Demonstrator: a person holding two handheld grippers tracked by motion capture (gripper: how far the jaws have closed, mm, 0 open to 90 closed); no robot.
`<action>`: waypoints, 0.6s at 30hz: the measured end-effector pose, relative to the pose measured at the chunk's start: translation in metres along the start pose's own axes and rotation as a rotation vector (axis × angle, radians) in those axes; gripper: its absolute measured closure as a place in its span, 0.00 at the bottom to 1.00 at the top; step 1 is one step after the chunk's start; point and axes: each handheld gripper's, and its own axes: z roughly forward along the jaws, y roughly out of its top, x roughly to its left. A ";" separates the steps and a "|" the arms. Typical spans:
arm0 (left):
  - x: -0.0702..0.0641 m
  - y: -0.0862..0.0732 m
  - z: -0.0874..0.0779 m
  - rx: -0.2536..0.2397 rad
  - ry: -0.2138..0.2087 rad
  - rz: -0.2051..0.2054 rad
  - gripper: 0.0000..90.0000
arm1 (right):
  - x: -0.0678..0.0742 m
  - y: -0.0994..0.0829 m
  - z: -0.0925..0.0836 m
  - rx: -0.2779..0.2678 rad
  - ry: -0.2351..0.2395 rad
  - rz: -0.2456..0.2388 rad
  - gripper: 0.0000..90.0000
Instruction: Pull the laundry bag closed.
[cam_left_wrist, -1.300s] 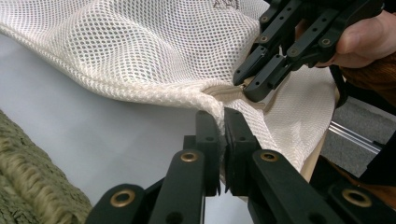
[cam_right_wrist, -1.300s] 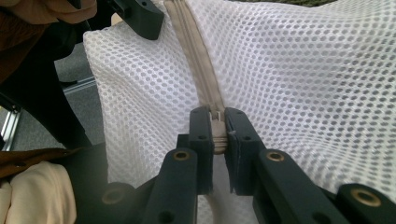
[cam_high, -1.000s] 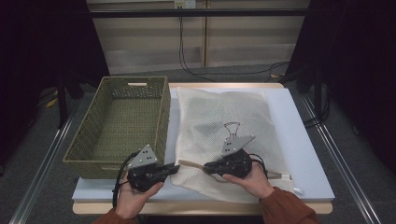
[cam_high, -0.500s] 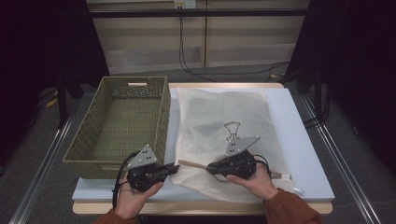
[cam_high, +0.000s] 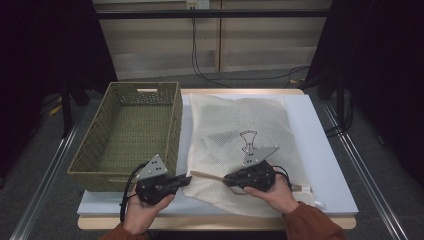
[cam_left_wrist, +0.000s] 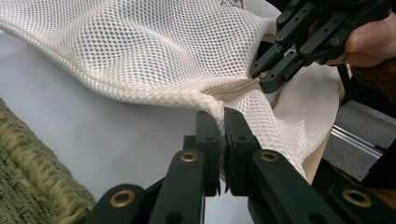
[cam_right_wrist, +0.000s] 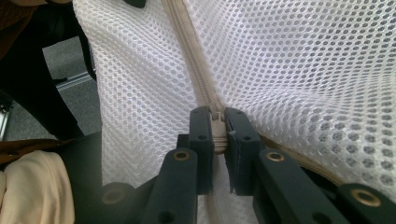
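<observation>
A white mesh laundry bag (cam_high: 240, 130) lies flat on the white table (cam_high: 330, 165), with a beige zipper (cam_high: 207, 175) along its near edge. My left gripper (cam_high: 187, 179) is at the bag's near left corner. In the left gripper view it (cam_left_wrist: 223, 123) is shut on a pinch of the mesh bag (cam_left_wrist: 154, 51) just beside the zipper's end (cam_left_wrist: 231, 88). My right gripper (cam_high: 227, 179) faces it a short way along the zipper. In the right gripper view it (cam_right_wrist: 217, 121) is shut on the zipper pull (cam_right_wrist: 217, 128), and the closed zipper (cam_right_wrist: 187, 56) runs away from it.
A green woven basket (cam_high: 172, 120) stands on the table's left half, its near corner (cam_left_wrist: 28, 163) close to my left gripper. A drawn figure (cam_high: 248, 140) marks the bag's middle. Metal rails (cam_high: 365, 180) run along both sides of the table.
</observation>
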 end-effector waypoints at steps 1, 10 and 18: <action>0.000 0.000 0.000 0.002 0.002 0.004 0.96 | 0.000 0.000 0.000 0.002 -0.002 -0.001 0.92; -0.001 0.001 -0.001 0.003 0.007 0.004 0.96 | 0.003 -0.004 -0.004 0.008 -0.014 -0.005 0.92; 0.000 0.000 0.000 0.005 0.003 0.005 0.96 | 0.001 -0.008 -0.008 0.008 -0.026 0.000 0.92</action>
